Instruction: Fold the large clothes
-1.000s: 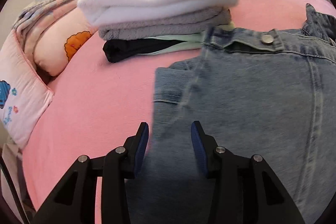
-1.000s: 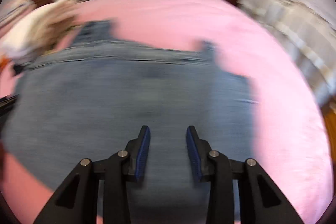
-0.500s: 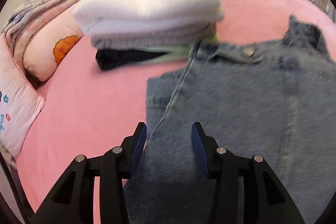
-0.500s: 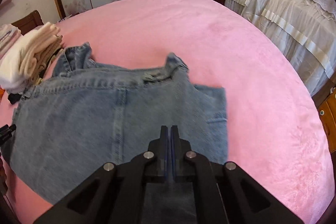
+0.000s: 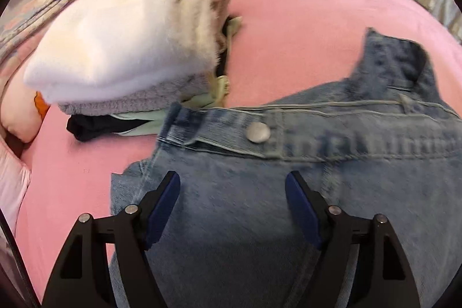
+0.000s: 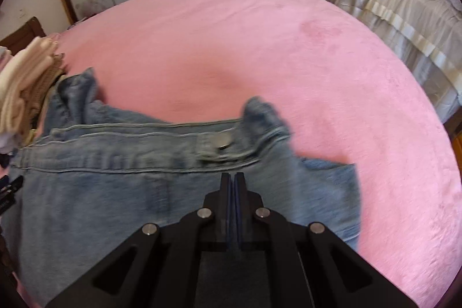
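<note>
A blue denim jacket (image 5: 332,192) lies folded on the pink bed, its hem band with a metal button (image 5: 258,132) toward the far side. My left gripper (image 5: 232,192) is open wide, hovering over the jacket's left part. In the right wrist view the jacket (image 6: 115,192) fills the lower left, with a button (image 6: 221,140) on its band. My right gripper (image 6: 232,181) is shut with its jaws together over the jacket's right part; I cannot tell whether any cloth is pinched between them.
A stack of folded clothes (image 5: 124,42), white on top, grey and black below, sits on the pink bed (image 5: 303,28) just left of the jacket, also in the right wrist view (image 6: 26,82). Pillows (image 5: 17,94) lie at far left. A second bed (image 6: 404,7) stands at right.
My left gripper opened wider and moved forward over the jacket toward its band. My right gripper shut half a second ago and has moved forward toward the band.
</note>
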`<state>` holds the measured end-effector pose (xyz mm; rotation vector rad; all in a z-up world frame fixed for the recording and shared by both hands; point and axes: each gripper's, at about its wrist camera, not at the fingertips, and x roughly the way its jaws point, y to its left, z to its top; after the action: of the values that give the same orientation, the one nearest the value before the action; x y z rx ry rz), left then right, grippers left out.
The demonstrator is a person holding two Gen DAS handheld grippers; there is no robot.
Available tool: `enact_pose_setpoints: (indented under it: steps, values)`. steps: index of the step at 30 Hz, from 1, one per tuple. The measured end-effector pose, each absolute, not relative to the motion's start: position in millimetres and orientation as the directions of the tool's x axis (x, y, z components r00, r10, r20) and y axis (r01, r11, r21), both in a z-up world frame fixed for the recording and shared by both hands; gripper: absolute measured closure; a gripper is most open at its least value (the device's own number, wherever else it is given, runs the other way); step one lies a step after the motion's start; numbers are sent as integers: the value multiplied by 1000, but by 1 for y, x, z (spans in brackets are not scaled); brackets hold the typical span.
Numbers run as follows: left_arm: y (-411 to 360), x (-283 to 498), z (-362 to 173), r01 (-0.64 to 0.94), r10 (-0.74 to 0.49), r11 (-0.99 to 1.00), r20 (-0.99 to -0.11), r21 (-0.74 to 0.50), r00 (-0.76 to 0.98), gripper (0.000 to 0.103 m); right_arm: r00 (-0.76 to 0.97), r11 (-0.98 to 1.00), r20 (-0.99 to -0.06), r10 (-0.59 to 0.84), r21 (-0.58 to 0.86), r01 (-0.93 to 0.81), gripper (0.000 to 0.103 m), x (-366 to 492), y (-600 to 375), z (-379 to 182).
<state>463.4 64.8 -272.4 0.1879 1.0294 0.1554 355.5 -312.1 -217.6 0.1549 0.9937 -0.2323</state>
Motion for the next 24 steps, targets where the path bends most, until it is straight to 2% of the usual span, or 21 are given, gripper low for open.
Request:
enact_pose_setpoints:
  steps: [2, 7, 14, 17, 19, 24]
  values:
    - [75, 468, -275, -59, 214, 975, -843, 212, 493, 17, 526, 961, -846, -91, 63, 268, 103, 350, -324, -215]
    - [94, 464, -268, -65, 213, 976, -859, 206, 466, 18, 543, 965, -837, -66, 84, 247, 100, 328, -317, -196]
    - [97, 407, -215, -14, 150, 986, -840, 167, 521, 17, 632, 973, -774, 40, 175, 152, 100, 279, -274, -141]
    - [93, 374, -179, 15, 102, 991, -827, 133, 553, 17, 659, 978, -749, 66, 180, 107, 89, 256, -250, -115]
    - [93, 357, -158, 34, 83, 992, -817, 124, 570, 17, 684, 981, -726, 75, 178, 82, 75, 240, -235, -96]
    - [83, 303, -110, 83, 29, 991, -789, 102, 613, 17, 742, 981, -661, 108, 193, 29, 70, 198, -204, -54]
